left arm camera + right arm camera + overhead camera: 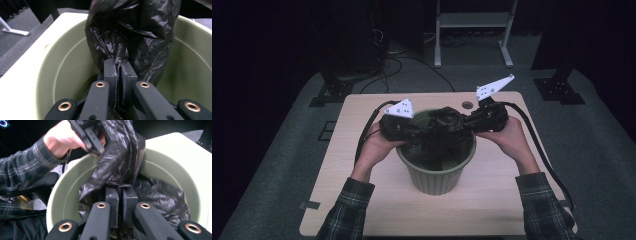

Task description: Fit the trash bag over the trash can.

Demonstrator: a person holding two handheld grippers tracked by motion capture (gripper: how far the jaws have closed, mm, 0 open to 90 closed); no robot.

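A: We see one pale wooden tabletop point(362, 150) on grey floor, the room dark; a white stand point(472, 20) at 12 o'clock.

B: We count one green bin point(437, 180) mid-tabletop and one black bag point(130, 32) inside it. The left tool point(119, 65) and right tool point(121, 190) are each clamped on the bag.
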